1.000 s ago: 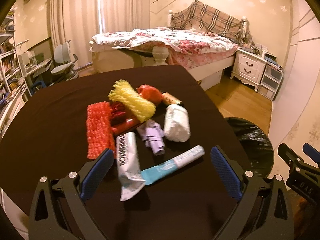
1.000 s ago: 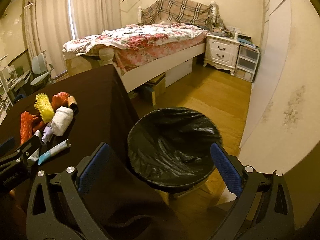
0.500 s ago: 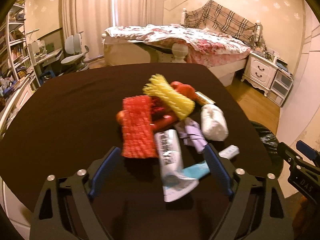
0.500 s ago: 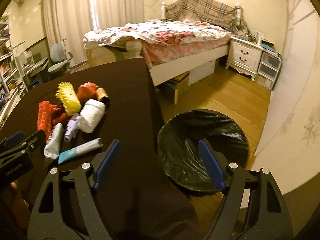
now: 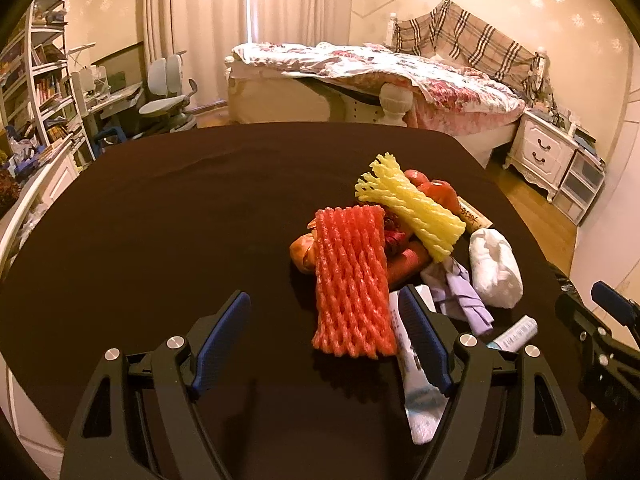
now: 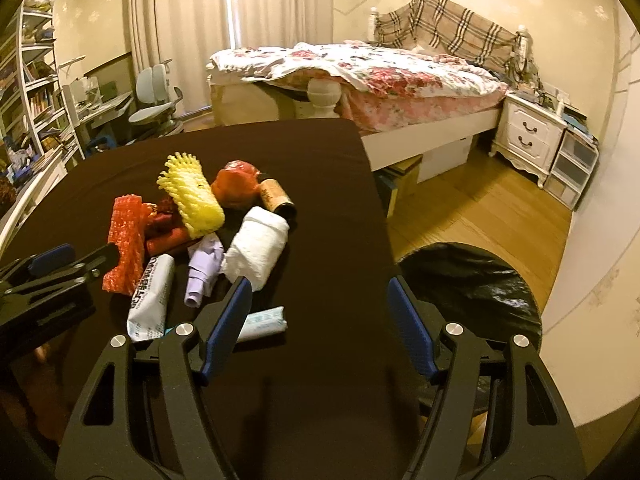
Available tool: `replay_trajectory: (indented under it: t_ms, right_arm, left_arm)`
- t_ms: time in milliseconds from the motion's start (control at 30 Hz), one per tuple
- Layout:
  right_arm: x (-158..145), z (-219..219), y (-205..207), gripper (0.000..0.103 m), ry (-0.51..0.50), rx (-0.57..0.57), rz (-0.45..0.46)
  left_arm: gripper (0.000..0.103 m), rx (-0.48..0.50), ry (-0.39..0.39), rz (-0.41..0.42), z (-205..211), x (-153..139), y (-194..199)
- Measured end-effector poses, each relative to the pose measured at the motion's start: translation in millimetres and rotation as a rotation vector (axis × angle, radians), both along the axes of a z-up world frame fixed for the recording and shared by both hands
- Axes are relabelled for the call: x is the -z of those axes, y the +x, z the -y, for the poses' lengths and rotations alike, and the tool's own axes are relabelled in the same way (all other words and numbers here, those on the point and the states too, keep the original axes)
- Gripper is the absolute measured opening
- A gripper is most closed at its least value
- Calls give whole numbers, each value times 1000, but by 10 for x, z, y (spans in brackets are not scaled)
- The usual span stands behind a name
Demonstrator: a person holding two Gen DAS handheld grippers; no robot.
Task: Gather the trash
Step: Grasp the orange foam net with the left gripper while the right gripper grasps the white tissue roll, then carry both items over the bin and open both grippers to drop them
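Note:
A heap of trash lies on the dark table [image 5: 160, 220]: a red foam net [image 5: 352, 280], a yellow foam net [image 5: 412, 208], a white paper wad [image 6: 258, 246], a purple wrapper [image 6: 204, 268], a white pouch [image 6: 150, 300] and a teal-white tube [image 6: 262, 322]. My left gripper [image 5: 323, 292] hovers at the red net's near end. Its jaws are closing, the net lies beside the right finger, and no pad presses on it. My right gripper [image 6: 319, 280] is also closing over bare cloth, its left fingertip just short of the paper wad.
A black-lined bin [image 6: 472, 292] stands on the wooden floor off the table's right edge. A bed [image 6: 380, 72] and a nightstand [image 6: 528, 140] lie beyond. Shelves and a desk chair [image 5: 168, 92] stand at the far left.
Both grippers have swung left and their jaws have narrowed. The left now faces the red net instead of the tubes. The right has turned from the bin toward the heap.

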State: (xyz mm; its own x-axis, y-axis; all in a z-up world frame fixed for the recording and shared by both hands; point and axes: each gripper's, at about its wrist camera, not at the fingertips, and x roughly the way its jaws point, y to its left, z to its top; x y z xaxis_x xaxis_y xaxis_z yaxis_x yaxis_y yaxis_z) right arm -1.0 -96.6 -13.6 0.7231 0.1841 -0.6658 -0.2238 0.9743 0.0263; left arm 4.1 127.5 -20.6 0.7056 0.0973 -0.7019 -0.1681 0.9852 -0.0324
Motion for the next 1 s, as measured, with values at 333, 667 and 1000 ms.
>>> replay_trajectory:
  t_ms: [333, 667, 1000]
  right_arm:
    - [38, -112, 26, 69, -4, -20, -13]
    - [28, -284, 224, 69, 30, -36, -34]
    - [195, -459, 490, 48, 29, -49, -115]
  left_arm:
    - [41, 84, -73, -53, -37, 149, 87]
    - [39, 57, -14, 7, -45, -29, -140]
    - [39, 31, 0, 19, -77, -52, -111]
